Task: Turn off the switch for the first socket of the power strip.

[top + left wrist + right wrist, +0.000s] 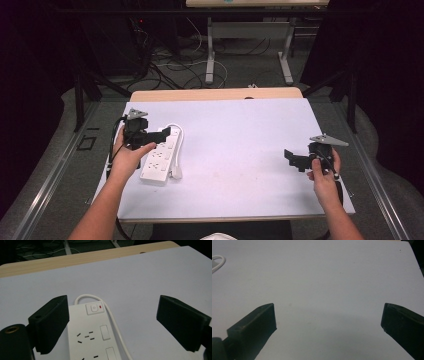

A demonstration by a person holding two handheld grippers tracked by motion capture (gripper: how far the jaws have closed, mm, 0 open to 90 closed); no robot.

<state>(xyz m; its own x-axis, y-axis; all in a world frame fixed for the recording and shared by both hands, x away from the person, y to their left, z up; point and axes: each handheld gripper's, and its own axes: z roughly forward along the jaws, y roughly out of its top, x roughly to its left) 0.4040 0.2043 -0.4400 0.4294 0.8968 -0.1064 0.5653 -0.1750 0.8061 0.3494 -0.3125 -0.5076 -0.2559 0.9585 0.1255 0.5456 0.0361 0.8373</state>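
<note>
Power strip (161,156), white, lies flat at the left of the high view, on the pale sheet (235,150) that covers the table. Its cord (178,150) loops out of the far end and runs back along its right side. In the left gripper view the strip (92,337) sits at lower centre with a square switch (94,308) and a small red light near the far end, sockets below it, and the cord (112,317) curving round the top.

Left gripper (152,136) hovers over the strip's far end in the left of the high view, held in the left hand (129,156). Its jaws are spread wide, one on each side of the strip's end; whether they touch it is hard to judge from these angles.

Right gripper (292,159) is at the right of the high view, held in the right hand (324,175) above bare sheet, well apart from the strip. Its jaws are likewise spread wide with nothing between them but sheet (324,290); a bit of cord (217,262) shows at that view's upper left.
</note>
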